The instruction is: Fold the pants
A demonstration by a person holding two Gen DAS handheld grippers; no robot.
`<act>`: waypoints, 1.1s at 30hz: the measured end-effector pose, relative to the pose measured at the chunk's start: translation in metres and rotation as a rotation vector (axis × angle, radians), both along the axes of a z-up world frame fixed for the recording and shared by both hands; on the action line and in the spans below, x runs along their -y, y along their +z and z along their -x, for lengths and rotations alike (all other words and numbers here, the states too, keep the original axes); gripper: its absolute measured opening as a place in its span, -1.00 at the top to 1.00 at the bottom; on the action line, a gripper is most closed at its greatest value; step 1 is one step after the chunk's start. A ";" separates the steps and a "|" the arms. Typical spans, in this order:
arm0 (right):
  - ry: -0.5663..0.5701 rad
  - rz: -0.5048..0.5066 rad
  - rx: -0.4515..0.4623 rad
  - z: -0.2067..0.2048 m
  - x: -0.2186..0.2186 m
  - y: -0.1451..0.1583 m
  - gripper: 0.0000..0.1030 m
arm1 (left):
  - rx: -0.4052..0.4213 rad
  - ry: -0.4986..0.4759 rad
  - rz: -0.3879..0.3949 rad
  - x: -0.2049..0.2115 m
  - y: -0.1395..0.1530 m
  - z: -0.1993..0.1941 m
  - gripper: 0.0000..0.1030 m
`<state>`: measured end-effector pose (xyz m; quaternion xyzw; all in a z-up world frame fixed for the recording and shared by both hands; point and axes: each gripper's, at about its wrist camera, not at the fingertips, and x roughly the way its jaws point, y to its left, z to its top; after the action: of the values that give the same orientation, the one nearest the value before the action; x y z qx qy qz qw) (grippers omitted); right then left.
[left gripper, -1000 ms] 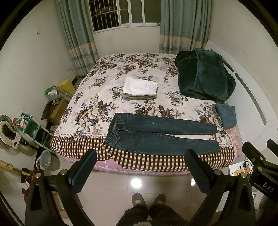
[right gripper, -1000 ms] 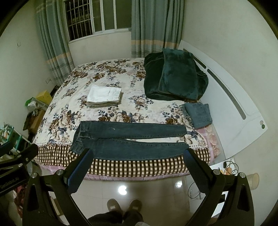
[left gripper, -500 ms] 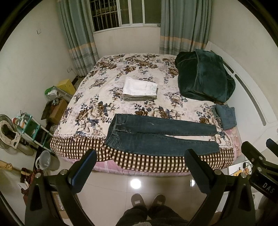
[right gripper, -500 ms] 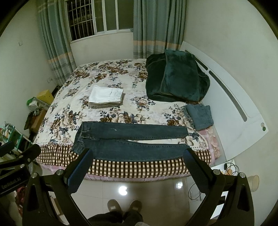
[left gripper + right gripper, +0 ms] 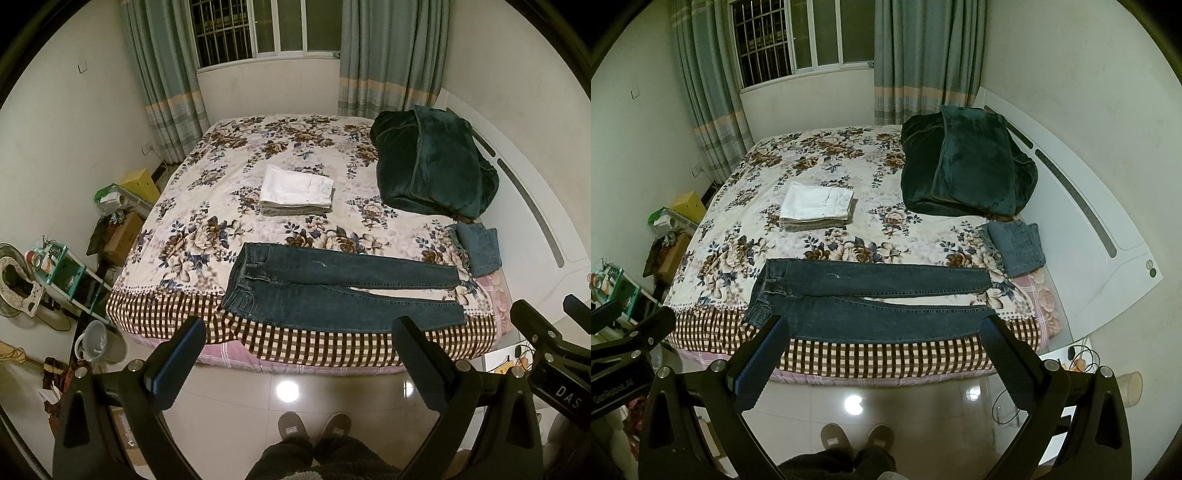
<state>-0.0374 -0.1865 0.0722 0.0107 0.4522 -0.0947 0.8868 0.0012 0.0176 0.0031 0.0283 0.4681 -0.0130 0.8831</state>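
Dark blue jeans [image 5: 332, 288] lie flat along the near edge of the floral bed [image 5: 280, 155], waist to the left, legs to the right; they also show in the right wrist view [image 5: 871, 299]. My left gripper [image 5: 299, 336] is open and empty, held over the floor short of the bed. My right gripper [image 5: 882, 334] is open and empty, also short of the bed edge. Each gripper's body shows at the edge of the other's view.
A folded white stack [image 5: 295, 190] lies mid-bed. A dark green blanket [image 5: 432, 166] is heaped at the right, with small folded blue jeans [image 5: 478, 249] below it. Clutter, a shelf [image 5: 62, 273] and a bucket [image 5: 94, 341] stand left of the bed. My slippered feet [image 5: 314, 428] stand on tile.
Both grippers have drifted slightly toward the bed; the right view shows the jeans a little nearer. Nothing was grasped or moved.
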 end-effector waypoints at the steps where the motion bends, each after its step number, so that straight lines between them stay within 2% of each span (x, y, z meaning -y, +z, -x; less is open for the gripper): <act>1: 0.000 0.000 0.000 0.000 -0.001 0.000 -1.00 | -0.001 -0.001 0.002 0.000 0.000 0.000 -1.00; 24: 0.001 -0.001 -0.009 0.001 -0.008 -0.004 -1.00 | -0.004 0.016 0.004 -0.001 -0.006 -0.006 -1.00; 28: -0.032 -0.021 -0.029 -0.009 0.005 -0.024 -1.00 | 0.011 0.072 -0.040 0.003 -0.021 -0.031 -1.00; 33: -0.121 -0.033 -0.083 -0.065 0.048 -0.086 -1.00 | -0.018 0.162 -0.104 0.013 -0.066 -0.092 -1.00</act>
<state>0.0274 -0.2346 -0.0141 0.0488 0.4884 -0.1409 0.8598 0.0928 0.0046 -0.0628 0.0362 0.4766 0.0824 0.8745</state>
